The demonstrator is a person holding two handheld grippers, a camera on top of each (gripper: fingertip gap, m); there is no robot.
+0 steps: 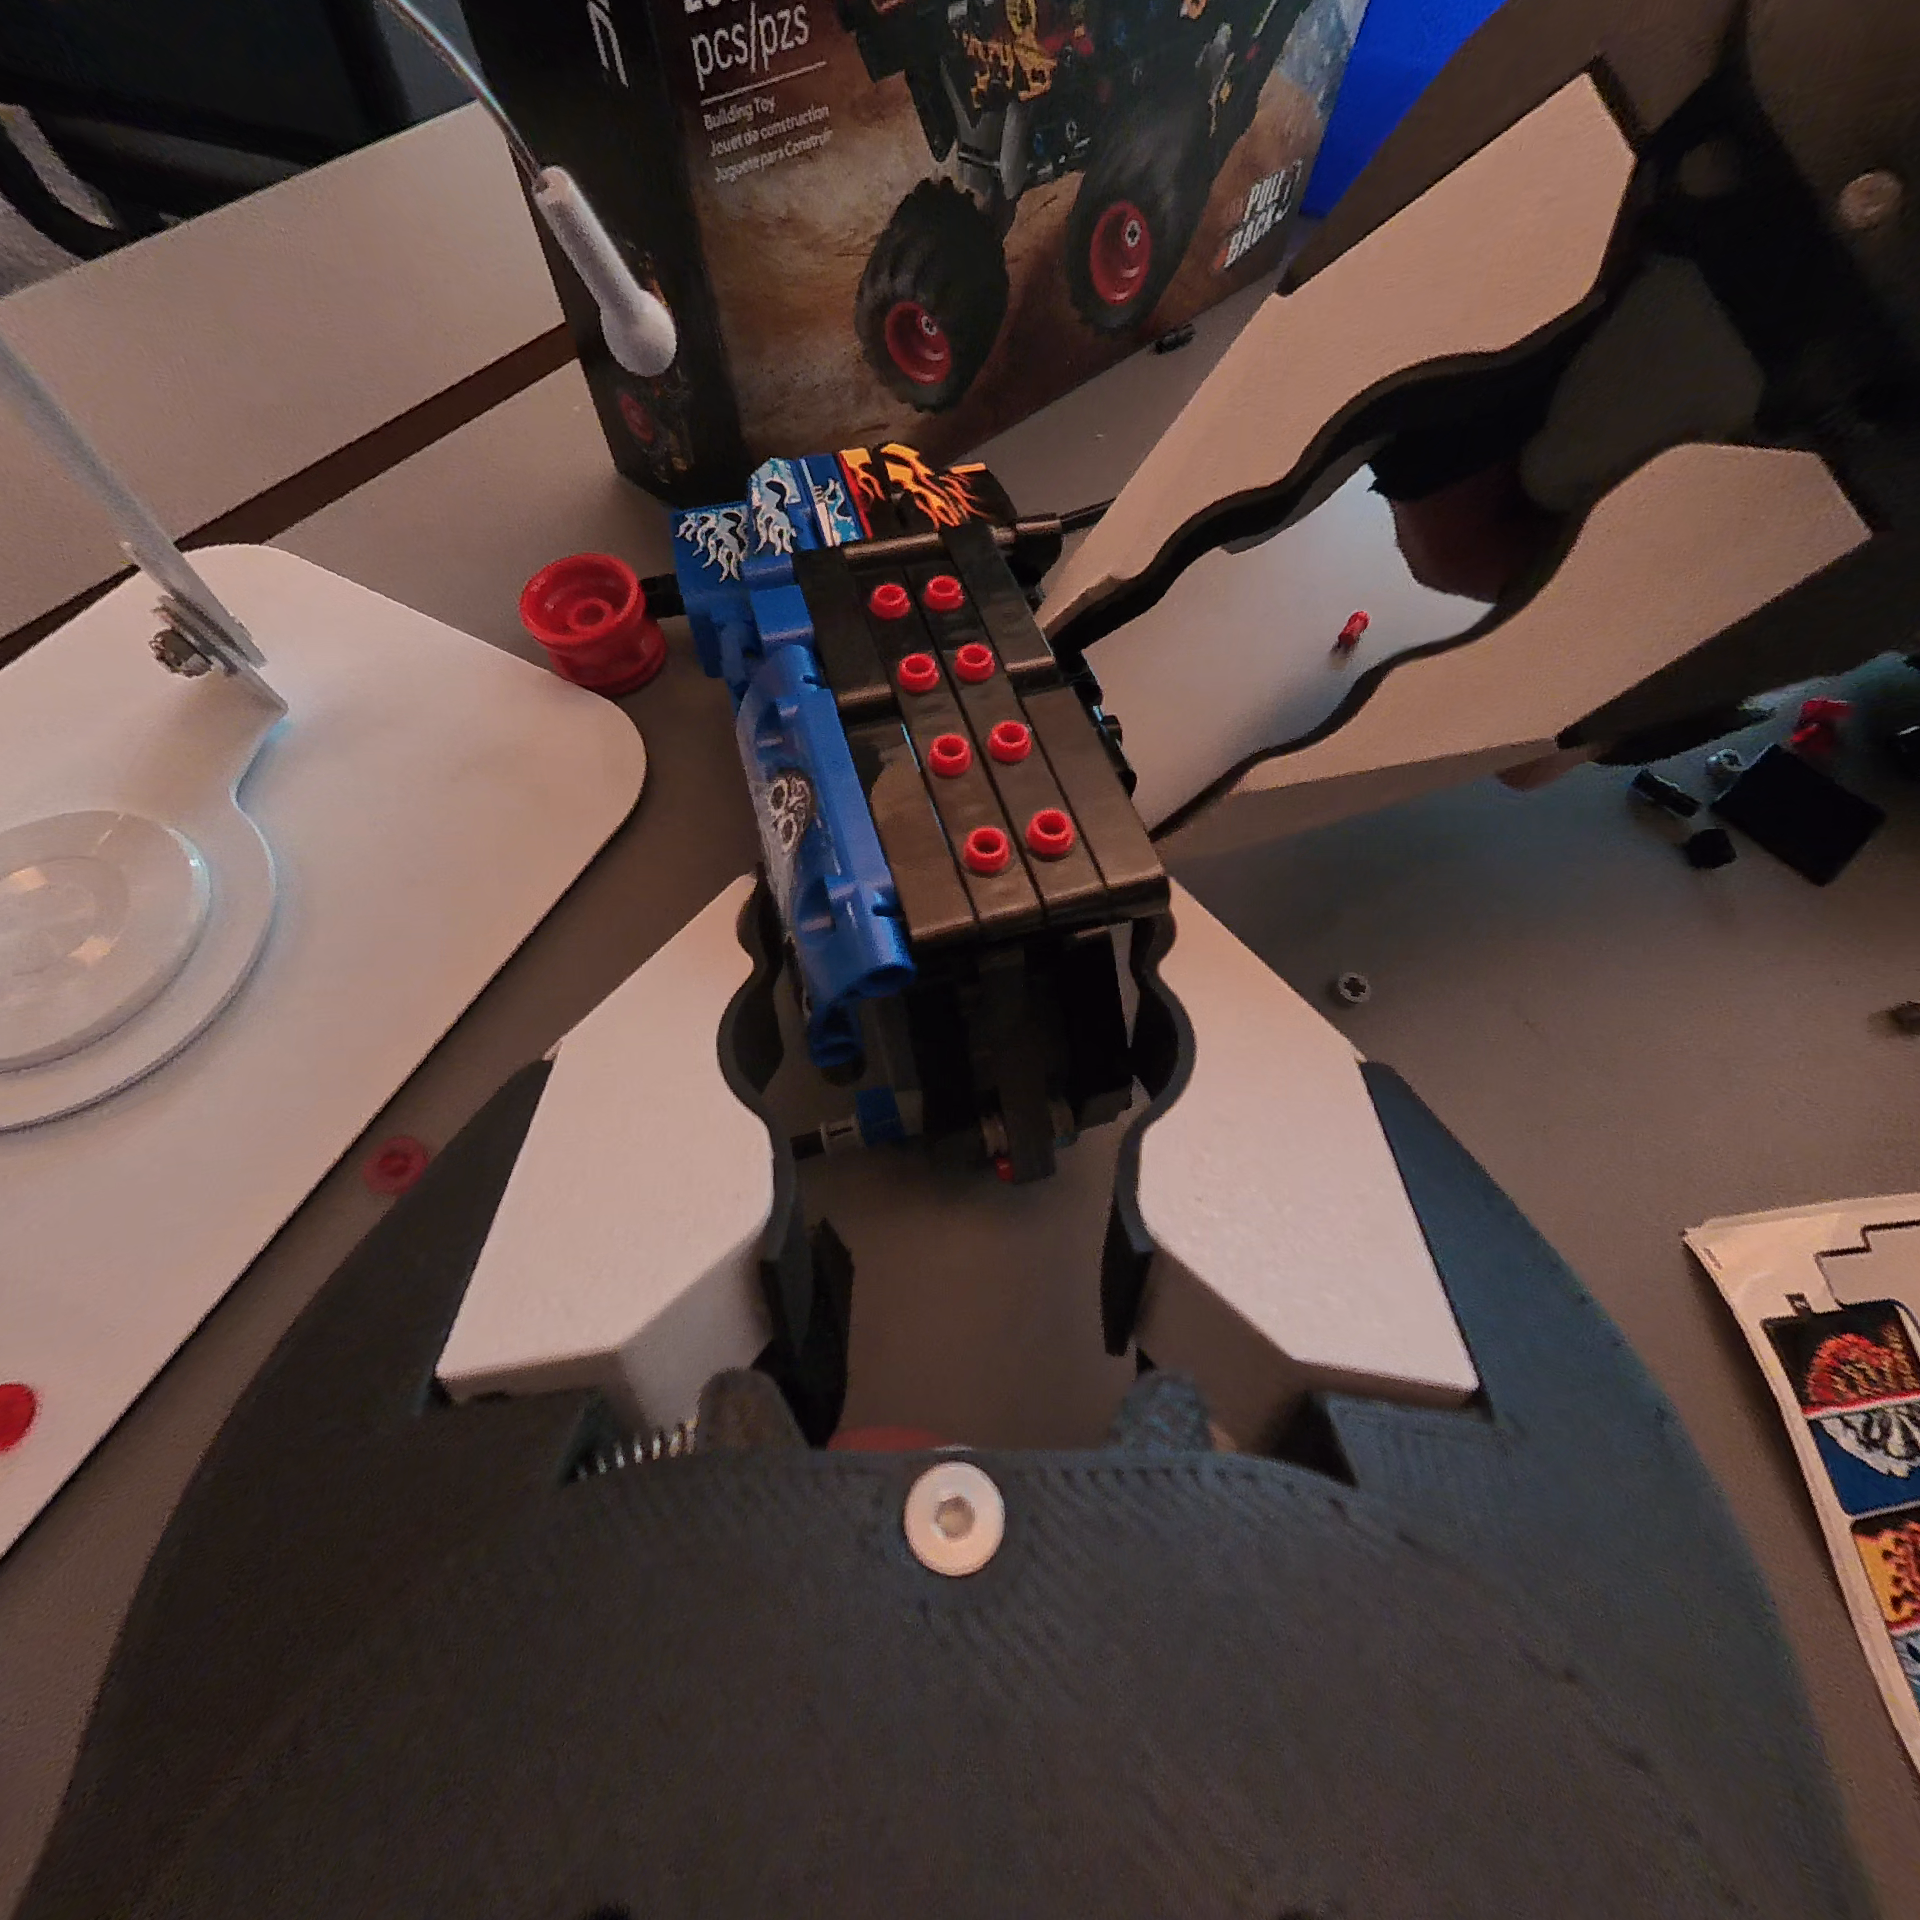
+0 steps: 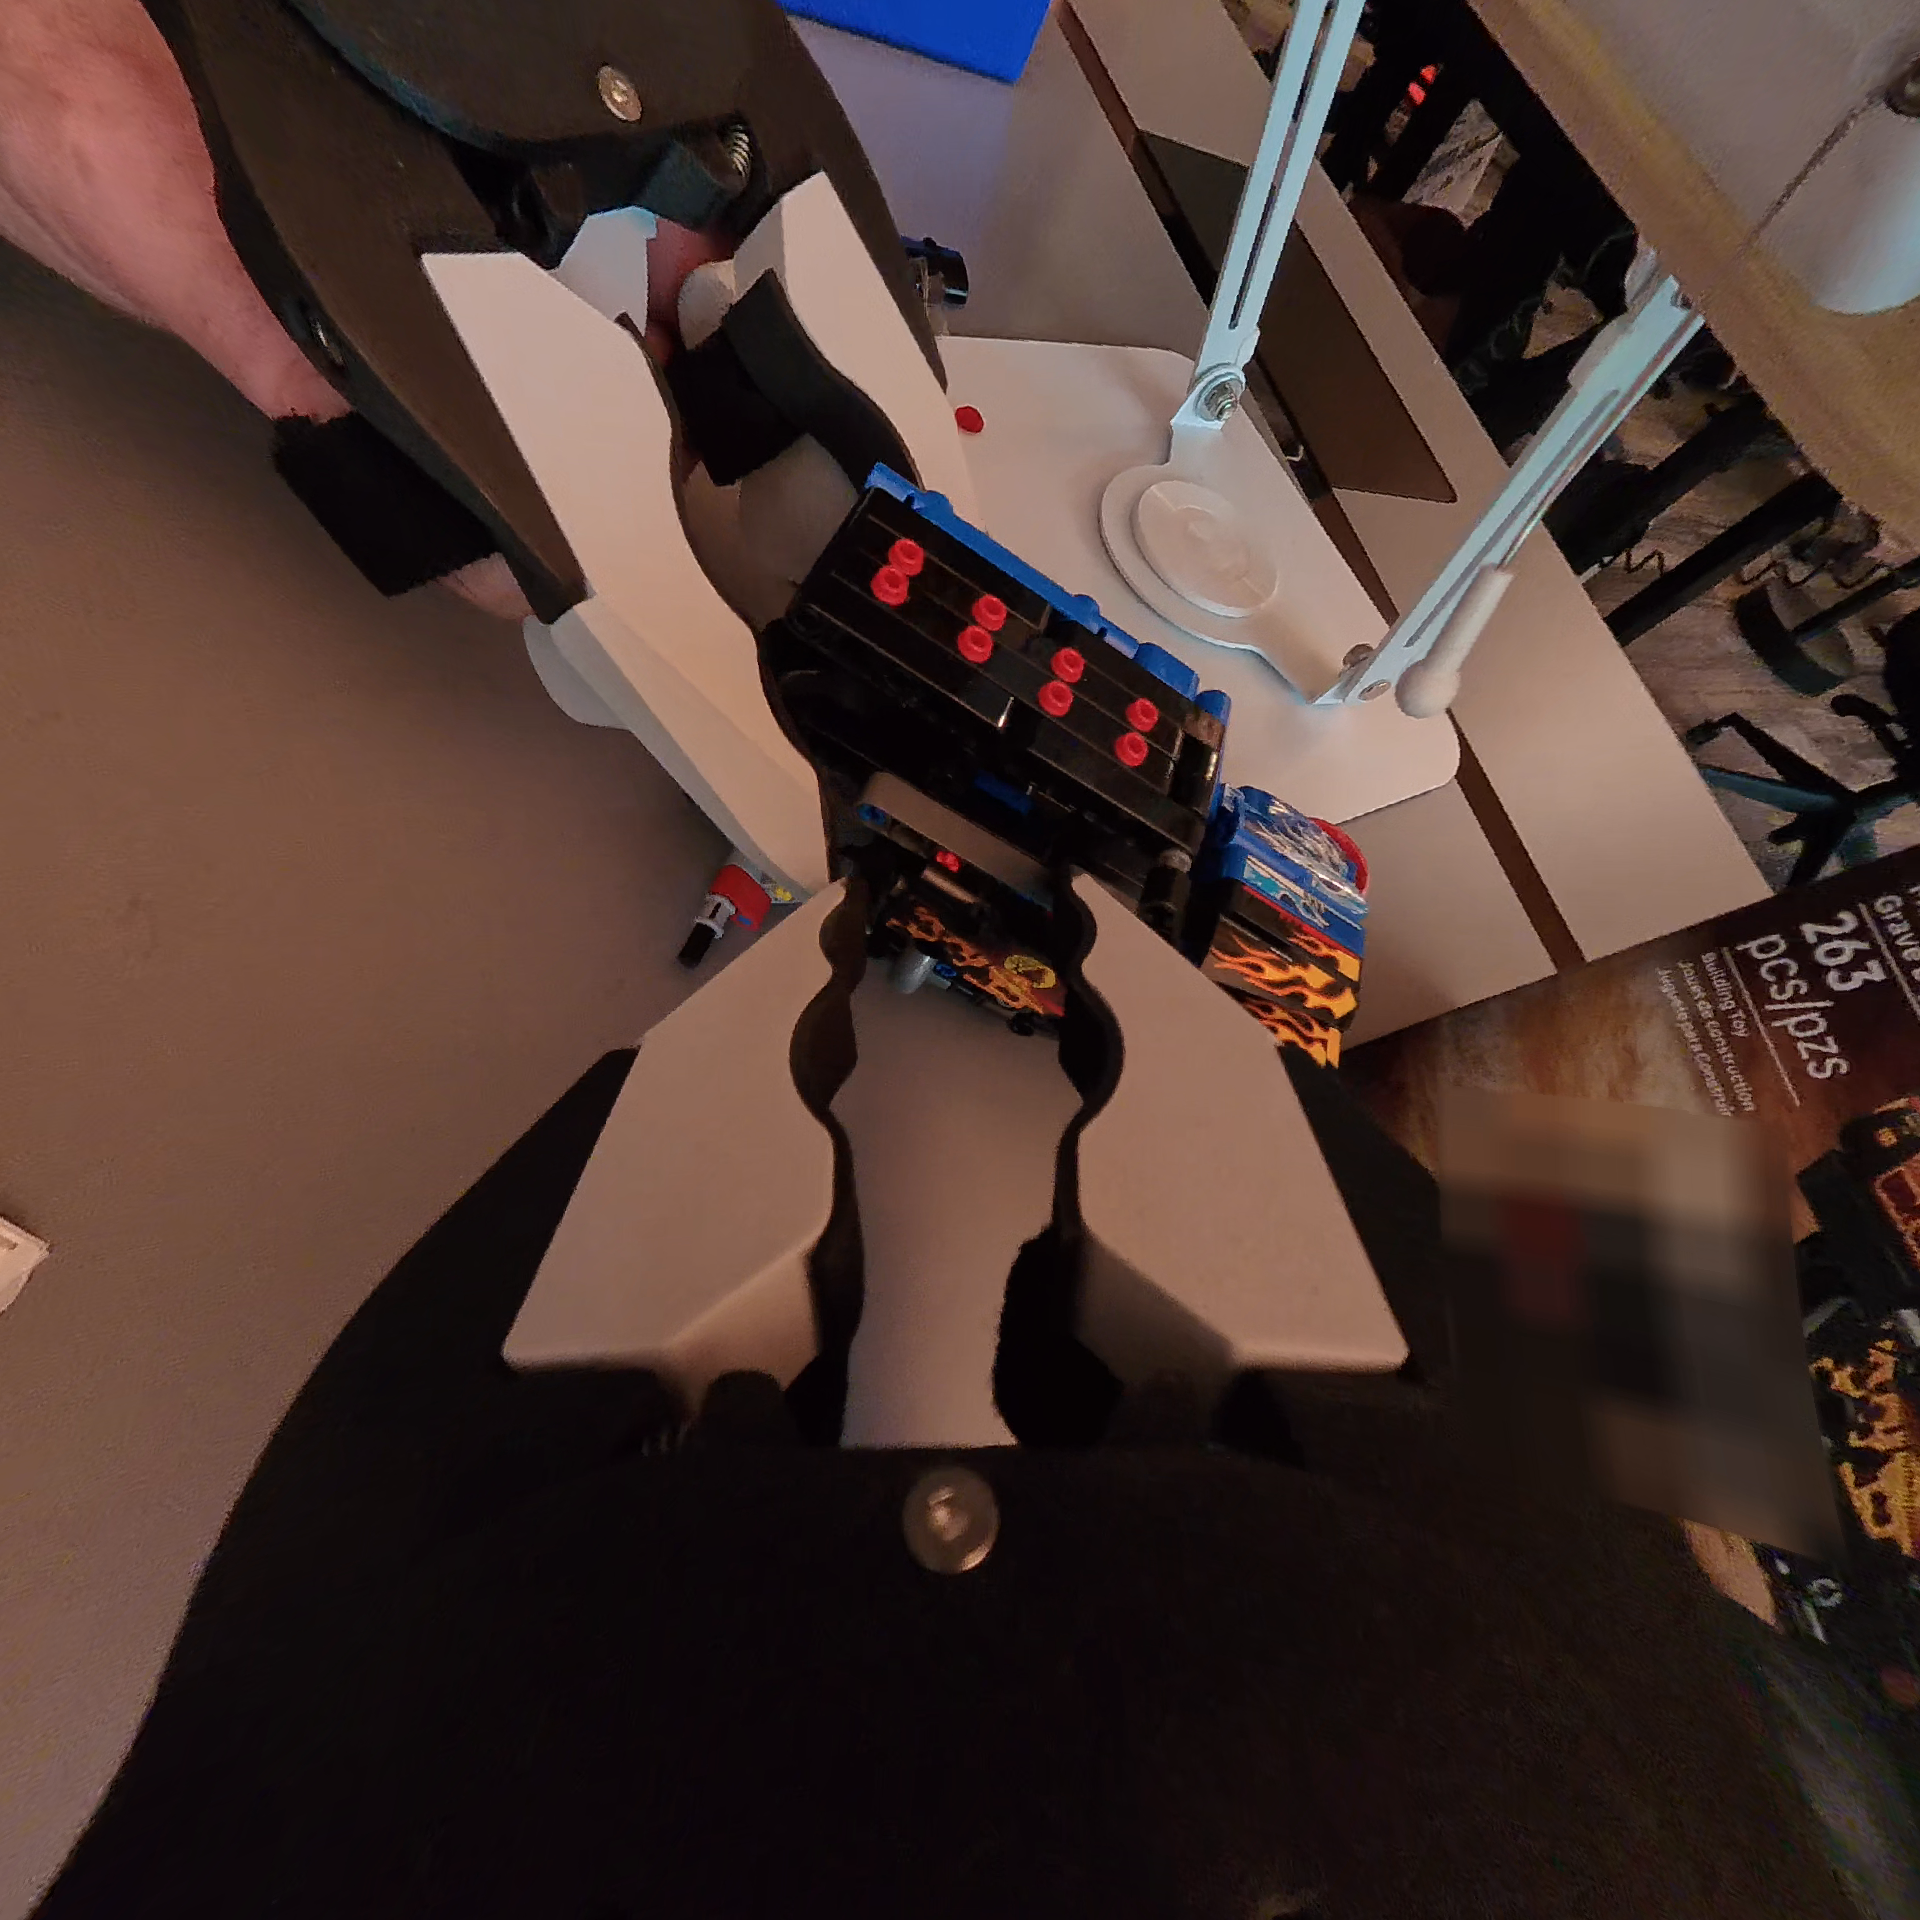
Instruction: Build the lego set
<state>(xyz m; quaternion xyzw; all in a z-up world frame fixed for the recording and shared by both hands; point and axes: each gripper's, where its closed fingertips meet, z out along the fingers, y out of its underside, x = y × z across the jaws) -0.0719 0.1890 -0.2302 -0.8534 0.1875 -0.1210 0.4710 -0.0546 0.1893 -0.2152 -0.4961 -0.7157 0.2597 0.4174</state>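
The lego truck body is black on top with two rows of red pins, a blue side and flame stickers at the far end. My left gripper is shut on its near end and holds it above the grey table. My right gripper comes in from the side, and its tips flank the flame-stickered side panel and appear to touch it. In the left wrist view the right gripper sits against the model's right side. In the right wrist view the left gripper's fingers clamp the model.
The set's box stands behind the model. A red wheel hub lies beside a white lamp base. A sticker sheet and loose black parts lie to the right. A red-and-black pin lies on the table.
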